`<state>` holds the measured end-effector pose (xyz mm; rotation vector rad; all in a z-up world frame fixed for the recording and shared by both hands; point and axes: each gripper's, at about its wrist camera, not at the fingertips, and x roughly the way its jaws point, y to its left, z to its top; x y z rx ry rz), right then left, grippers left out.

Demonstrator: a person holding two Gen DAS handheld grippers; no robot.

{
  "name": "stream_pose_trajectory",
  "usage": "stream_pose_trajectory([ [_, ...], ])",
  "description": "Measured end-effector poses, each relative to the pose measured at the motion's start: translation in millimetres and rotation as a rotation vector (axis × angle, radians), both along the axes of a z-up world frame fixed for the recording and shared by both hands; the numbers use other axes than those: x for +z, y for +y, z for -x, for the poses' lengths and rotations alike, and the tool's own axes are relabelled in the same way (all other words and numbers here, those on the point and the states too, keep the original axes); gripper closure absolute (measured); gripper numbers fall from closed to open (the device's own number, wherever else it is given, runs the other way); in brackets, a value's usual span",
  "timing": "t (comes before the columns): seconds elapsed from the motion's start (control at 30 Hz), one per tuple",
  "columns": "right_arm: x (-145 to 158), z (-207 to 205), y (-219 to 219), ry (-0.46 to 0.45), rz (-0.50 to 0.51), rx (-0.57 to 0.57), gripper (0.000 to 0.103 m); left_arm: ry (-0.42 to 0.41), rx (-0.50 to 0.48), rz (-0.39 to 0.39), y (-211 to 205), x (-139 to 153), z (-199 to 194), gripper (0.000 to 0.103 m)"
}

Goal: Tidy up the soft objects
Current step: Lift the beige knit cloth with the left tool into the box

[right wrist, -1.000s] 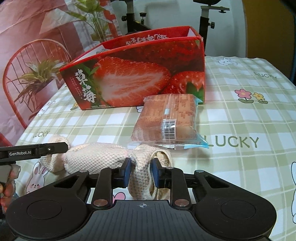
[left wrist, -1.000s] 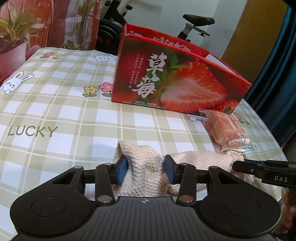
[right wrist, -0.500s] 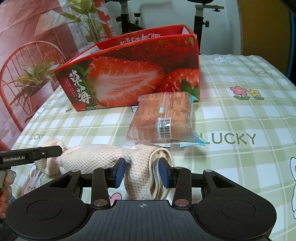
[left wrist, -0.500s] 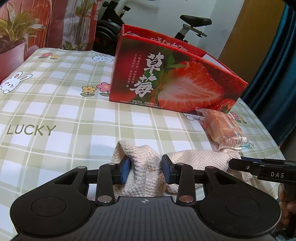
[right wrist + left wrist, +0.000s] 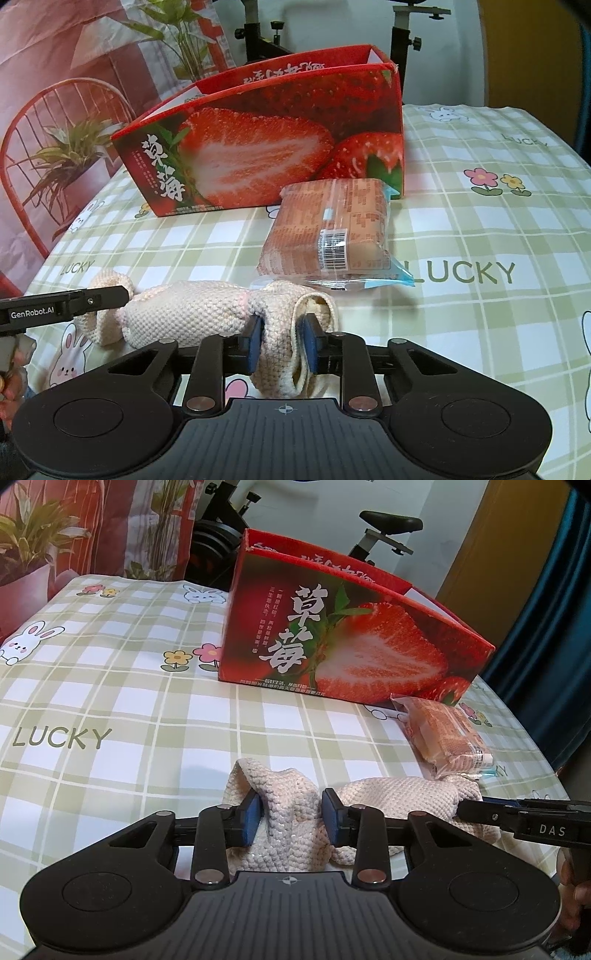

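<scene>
A cream knitted cloth (image 5: pixel 388 797) lies bunched on the checked tablecloth near the front edge. My left gripper (image 5: pixel 291 816) is closed on a raised fold at its left end. My right gripper (image 5: pixel 282 338) is shut on the cloth's (image 5: pixel 192 314) other end, where a loop stands between the blue pads (image 5: pixel 254 341). Each gripper's finger shows in the other's view: the right one at the cloth's right end (image 5: pixel 524 819), the left one at its left end (image 5: pixel 66 308). A wrapped orange bread pack (image 5: pixel 332 229) lies just behind the cloth.
An open red strawberry box (image 5: pixel 351 642) stands behind the cloth and the pack; it also shows in the right wrist view (image 5: pixel 258 140). A red chair (image 5: pixel 48 147) with plants and an exercise bike (image 5: pixel 384 528) stand beyond the table (image 5: pixel 110 701).
My right gripper opened a little half a second ago and has closed again on the cloth's loop. My left jaws have narrowed on the fold. Both views have shifted slightly.
</scene>
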<state>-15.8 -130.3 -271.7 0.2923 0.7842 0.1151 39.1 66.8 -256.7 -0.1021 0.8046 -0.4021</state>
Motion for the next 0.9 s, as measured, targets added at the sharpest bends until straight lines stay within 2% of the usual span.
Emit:
stream_pose_trajectory([
  [0.1,1.9,1.1,-0.1,-0.005,-0.018,0.012,0.086,-0.013,0.0,-0.015,-0.2,3.6,1.9,0.083],
  [0.4,23.5,1.4,8.0,-0.077,-0.084,0.08,0.087,-0.097,0.07,0.028,24.5,34.2,4.7,0.084],
  [0.67,74.9,-19.5,13.9,-0.228,-0.071,0.145,0.087,-0.215,0.117,0.092,37.0,86.4,-13.3,0.084],
  [0.9,130.3,-60.2,-4.0,-0.355,0.007,0.136,0.087,-0.331,0.071,0.084,7.3,133.2,-57.8,0.084],
])
